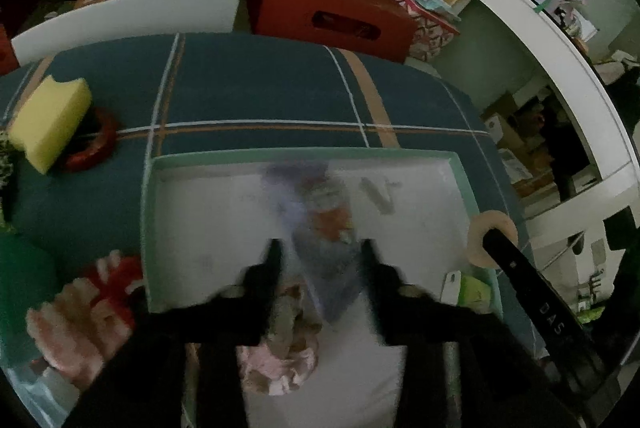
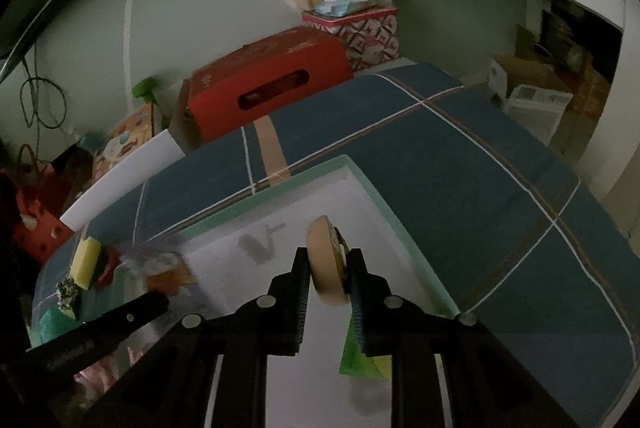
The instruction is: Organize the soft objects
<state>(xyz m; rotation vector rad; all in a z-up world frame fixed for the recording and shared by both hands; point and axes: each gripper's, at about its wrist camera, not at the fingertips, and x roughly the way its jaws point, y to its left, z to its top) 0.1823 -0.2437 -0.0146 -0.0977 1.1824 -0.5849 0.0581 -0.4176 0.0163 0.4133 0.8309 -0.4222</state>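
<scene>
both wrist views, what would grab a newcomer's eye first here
The big white tray with its mint rim on the blue plaid bedcover dominates both views. In the right wrist view, the right gripper is shut on a tan foam ring held over the tray. In the left wrist view, the left gripper stands open over a blurred soft toy in the tray, and a yellow sponge sits far left on the bedcover.
</scene>
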